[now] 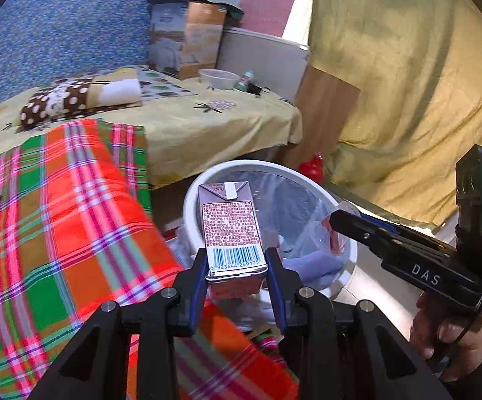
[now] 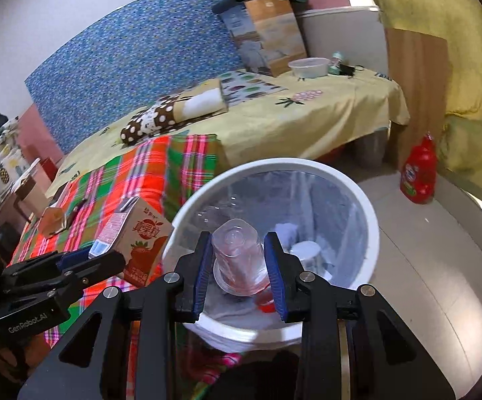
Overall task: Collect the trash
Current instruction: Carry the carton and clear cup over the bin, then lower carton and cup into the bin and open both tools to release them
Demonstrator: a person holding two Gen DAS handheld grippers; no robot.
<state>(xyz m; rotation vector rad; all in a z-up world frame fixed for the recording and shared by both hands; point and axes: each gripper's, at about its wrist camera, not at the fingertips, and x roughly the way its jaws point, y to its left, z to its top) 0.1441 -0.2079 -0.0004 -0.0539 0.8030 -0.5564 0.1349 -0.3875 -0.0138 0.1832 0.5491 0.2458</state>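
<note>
Tongs on both sides hang over the bin (image 2: 370,233) for dropping: left tongs (image 1: 237,275) clamp a drink carton (image 1: 229,230), right tongs (image 2: 239,266) clamp a plastic cup (image 2: 239,260).

both wrist cameras look forward and down along their fingers, close over the white bin (image 1: 192,200) (image 2: 370,213); both share the bed (image 1: 187,123) (image 2: 324,113) toward 12 o'clock.
</note>
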